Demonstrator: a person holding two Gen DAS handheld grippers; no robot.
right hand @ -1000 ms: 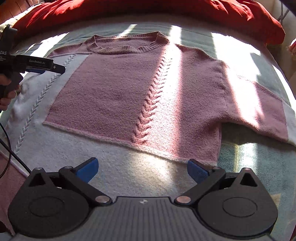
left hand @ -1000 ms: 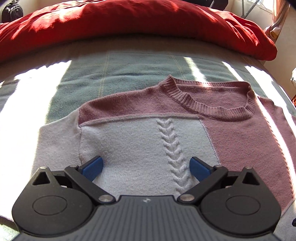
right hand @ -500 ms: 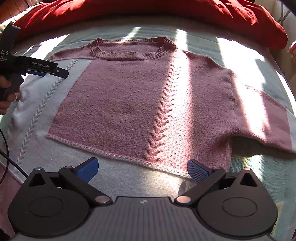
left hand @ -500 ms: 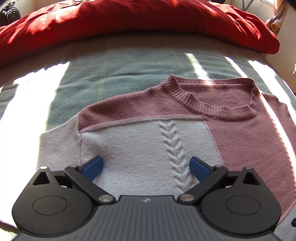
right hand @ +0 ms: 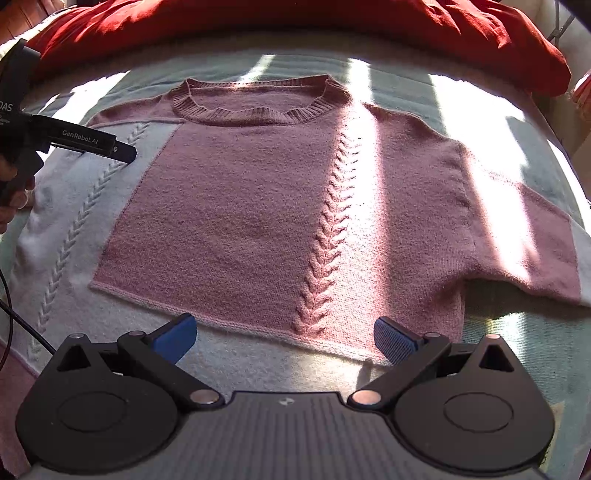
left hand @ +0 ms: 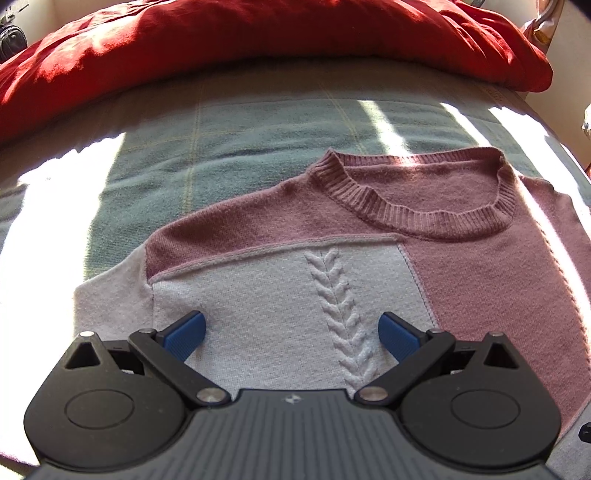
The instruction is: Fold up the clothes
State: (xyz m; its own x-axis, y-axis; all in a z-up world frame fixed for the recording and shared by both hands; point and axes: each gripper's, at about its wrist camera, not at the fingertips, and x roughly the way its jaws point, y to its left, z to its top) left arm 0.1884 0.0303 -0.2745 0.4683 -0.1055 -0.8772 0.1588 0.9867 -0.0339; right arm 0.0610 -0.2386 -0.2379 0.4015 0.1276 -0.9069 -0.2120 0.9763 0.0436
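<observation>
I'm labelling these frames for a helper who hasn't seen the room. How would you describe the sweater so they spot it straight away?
Start at the bed's pale green checked blanket, below the rumpled red duvet. Spread flat across it lies the dusty-pink and pale-grey knitted sweater. Nothing else there has its ribbed round collar and raised braided cable stripes.

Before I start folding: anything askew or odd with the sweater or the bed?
Nothing stands out. The sweater lies flat and face up on the green blanket, sleeves spread, collar toward the red duvet. Both tongs, left and right, hang open above it.
</observation>
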